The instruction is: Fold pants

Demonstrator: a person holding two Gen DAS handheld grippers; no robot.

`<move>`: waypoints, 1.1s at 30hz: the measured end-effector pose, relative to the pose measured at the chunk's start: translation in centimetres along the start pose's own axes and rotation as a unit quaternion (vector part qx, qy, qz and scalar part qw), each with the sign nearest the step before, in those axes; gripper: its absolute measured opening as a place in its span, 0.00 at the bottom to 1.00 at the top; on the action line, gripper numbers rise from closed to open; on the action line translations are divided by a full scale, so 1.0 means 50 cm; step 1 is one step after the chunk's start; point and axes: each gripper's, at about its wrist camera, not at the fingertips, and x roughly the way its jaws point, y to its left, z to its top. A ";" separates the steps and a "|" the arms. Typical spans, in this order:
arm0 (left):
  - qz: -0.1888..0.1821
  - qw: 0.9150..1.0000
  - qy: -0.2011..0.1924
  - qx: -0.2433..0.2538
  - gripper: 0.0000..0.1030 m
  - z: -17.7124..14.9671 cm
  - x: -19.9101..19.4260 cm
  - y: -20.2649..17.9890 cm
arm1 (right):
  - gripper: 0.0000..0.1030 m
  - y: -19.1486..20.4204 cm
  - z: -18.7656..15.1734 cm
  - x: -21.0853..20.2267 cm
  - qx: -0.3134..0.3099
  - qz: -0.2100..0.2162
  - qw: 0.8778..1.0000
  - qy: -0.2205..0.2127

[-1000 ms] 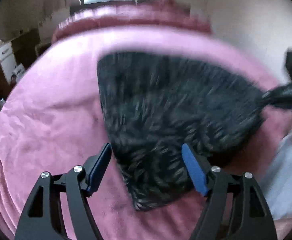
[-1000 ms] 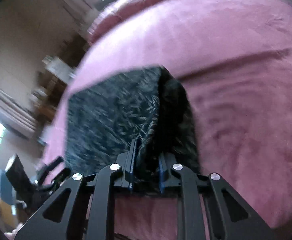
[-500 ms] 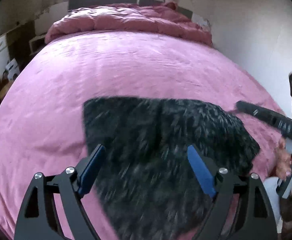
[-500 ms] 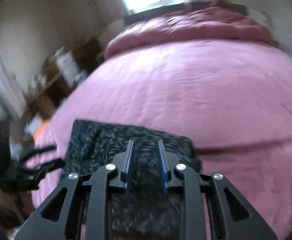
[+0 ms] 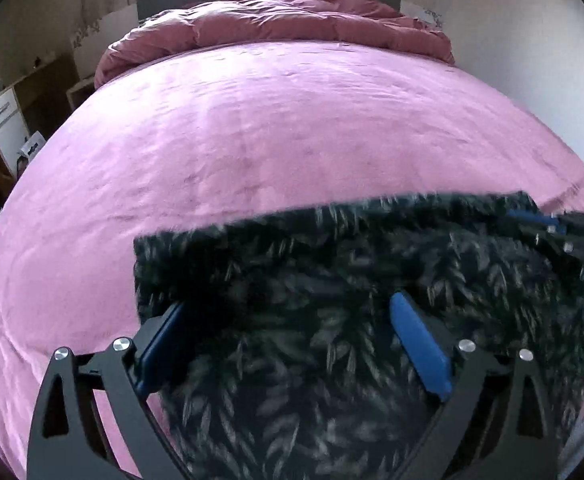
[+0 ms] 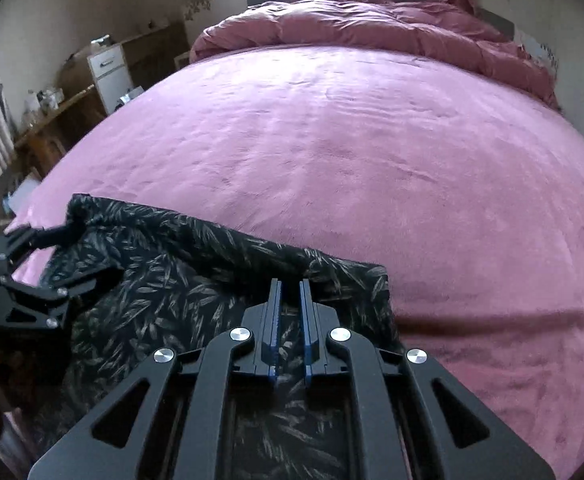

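Pants point(image 6: 163, 292) on pink bed point(image 6: 372, 160); left tool point(image 5: 287, 344) spread, right tool point(image 6: 290, 320) pinching them.

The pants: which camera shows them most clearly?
The right wrist view: the pants look sharp, with two top corners and a leaf print visible on the bed. In the left wrist view they are blurred and spill past the frame.

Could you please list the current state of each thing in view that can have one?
pants: folded, lying on the near part of the bed.
left gripper: open, jaws have just been opening, wide over the pants.
right gripper: shut, just closed, nothing visibly pinched.
duvet: bunched up at the head of the bed.
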 end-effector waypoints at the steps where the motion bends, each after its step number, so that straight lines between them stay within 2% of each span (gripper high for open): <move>1: 0.003 1.000 -0.003 0.009 0.94 -0.013 -0.010 -0.006 | 0.06 -0.009 -0.005 -0.013 0.015 0.010 1.000 -0.001; 4: 0.002 1.000 -0.015 0.017 0.94 -0.042 -0.036 -0.005 | 0.07 -0.034 -0.028 -0.043 0.070 0.035 0.997 -0.004; 5: -0.005 1.000 -0.020 0.007 0.94 -0.061 -0.051 0.000 | 0.11 -0.040 -0.037 -0.058 0.081 0.034 0.996 -0.013; 7: -0.025 0.999 -0.025 -0.017 0.94 -0.083 -0.067 0.010 | 0.11 -0.046 -0.063 -0.088 0.094 0.021 0.995 -0.030; 10: -0.037 0.998 -0.029 -0.045 0.95 -0.125 -0.085 0.027 | 0.15 -0.062 -0.100 -0.110 0.135 0.029 0.990 -0.029; 12: -0.061 0.995 -0.014 -0.075 0.95 -0.148 -0.083 0.041 | 0.49 -0.072 -0.124 -0.120 0.162 0.017 0.986 -0.027; 13: -0.077 0.992 -0.010 -0.097 0.95 -0.158 -0.083 0.054 | 0.51 -0.079 -0.137 -0.125 0.179 0.005 0.984 -0.023; 14: -0.089 0.989 -0.011 -0.113 0.95 -0.171 -0.086 0.062 | 0.51 -0.088 -0.140 -0.119 0.190 0.012 0.981 -0.022; 17: -0.085 0.992 -0.015 -0.090 0.95 -0.194 -0.104 0.052 | 0.51 -0.092 -0.147 -0.117 0.201 0.028 0.979 -0.020; 19: -0.104 0.990 -0.011 -0.095 0.95 -0.203 -0.110 0.059 | 0.54 -0.096 -0.148 -0.110 0.212 0.048 0.976 -0.011; 21: -0.138 0.984 -0.005 -0.114 0.95 -0.216 -0.111 0.076 | 0.68 -0.107 -0.154 -0.097 0.237 0.080 0.968 0.011; 22: -0.155 0.980 -0.004 -0.123 0.95 -0.217 -0.109 0.086 | 0.68 -0.121 -0.161 -0.079 0.266 0.109 0.957 0.032; 26: -0.195 0.971 0.016 -0.141 0.98 -0.208 -0.096 0.104 | 0.68 -0.155 -0.167 -0.046 0.321 0.167 0.931 0.052; 28: -0.206 0.967 0.021 -0.146 0.98 -0.203 -0.088 0.107 | 0.68 -0.156 -0.171 -0.043 0.327 0.175 0.927 0.054; 33: -0.210 0.964 0.027 -0.158 0.98 -0.192 -0.076 0.104 | 0.68 -0.137 -0.170 -0.040 0.318 0.172 0.931 0.054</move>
